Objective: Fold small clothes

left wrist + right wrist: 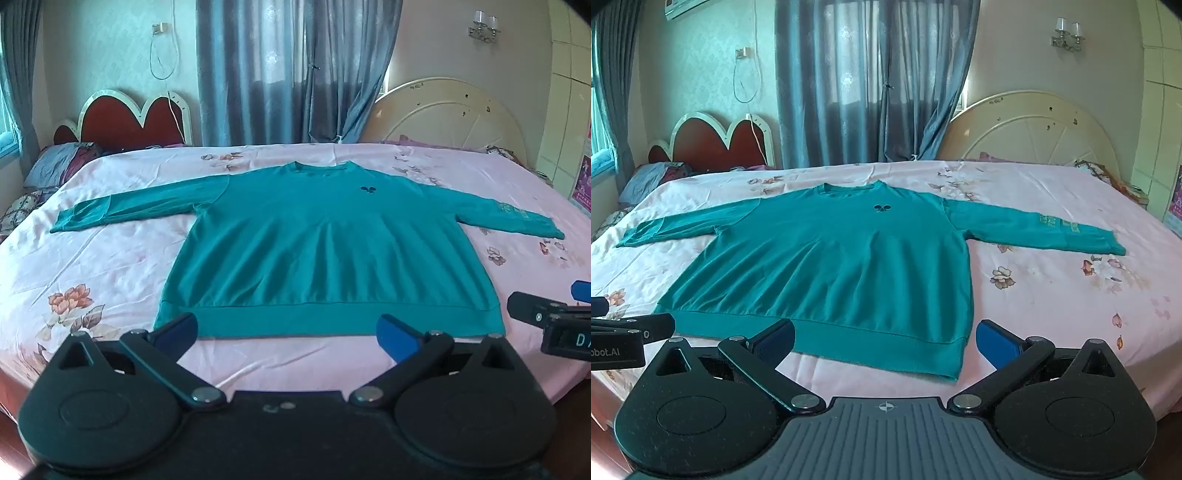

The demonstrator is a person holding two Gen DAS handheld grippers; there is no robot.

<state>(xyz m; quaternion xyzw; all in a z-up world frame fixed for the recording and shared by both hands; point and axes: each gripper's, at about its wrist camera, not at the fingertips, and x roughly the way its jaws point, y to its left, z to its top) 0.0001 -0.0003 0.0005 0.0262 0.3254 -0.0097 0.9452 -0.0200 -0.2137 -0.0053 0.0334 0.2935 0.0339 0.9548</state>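
Note:
A teal long-sleeved sweatshirt lies flat and face up on the bed, both sleeves spread out sideways, hem toward me. It also shows in the right wrist view. My left gripper is open and empty, hovering just before the hem's middle. My right gripper is open and empty, near the hem's right corner. The right gripper's body shows at the right edge of the left wrist view. The left gripper's body shows at the left edge of the right wrist view.
The bed has a pink floral sheet. A red heart-shaped headboard and pillows are at the far left. A cream round headboard stands at the far right. Grey curtains hang behind.

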